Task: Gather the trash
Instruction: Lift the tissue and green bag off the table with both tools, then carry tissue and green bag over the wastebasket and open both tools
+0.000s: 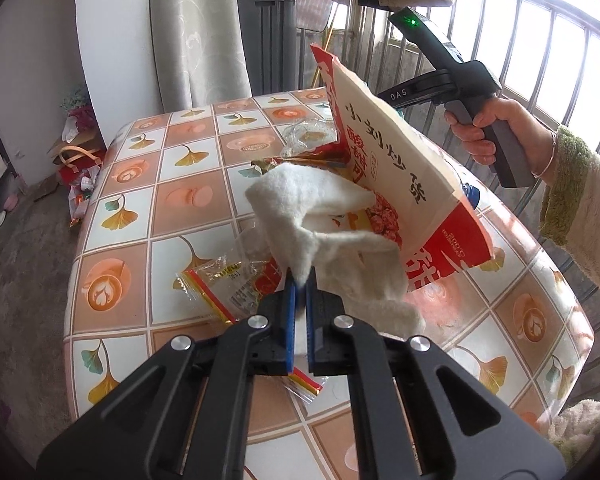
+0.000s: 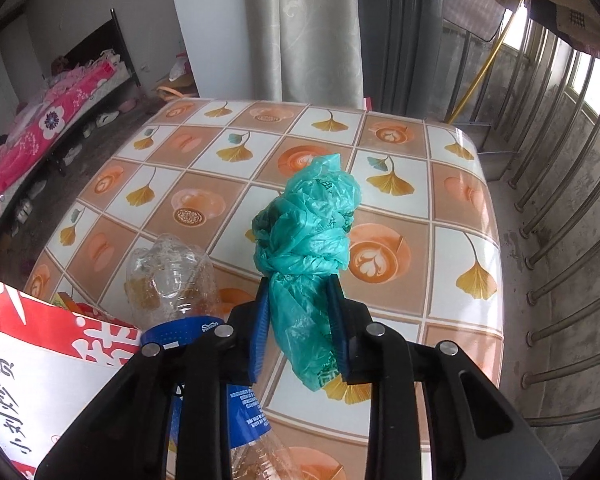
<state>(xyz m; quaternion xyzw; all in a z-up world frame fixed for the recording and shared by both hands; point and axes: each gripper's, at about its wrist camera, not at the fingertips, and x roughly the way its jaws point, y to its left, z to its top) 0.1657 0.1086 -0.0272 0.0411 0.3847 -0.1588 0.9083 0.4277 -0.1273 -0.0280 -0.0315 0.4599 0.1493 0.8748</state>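
Left tongs (image 1: 300,280) clenched on white tissue (image 1: 320,216), lifted above counter (image 1: 140,200) beside red-white paper bag (image 1: 400,160). Right tongs (image 2: 300,300) grasping crumpled green plastic bag (image 2: 308,232) over counter; crushed bottle (image 2: 168,276) alongside.

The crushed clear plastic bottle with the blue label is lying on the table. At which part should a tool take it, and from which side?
Probably the clear plastic bottle is best taken at its narrower part just above the blue label, coming from above with the fingers across its width. It lies on its side, the crumpled body is wide and slippery, and the red-and-white bag crowds its left.
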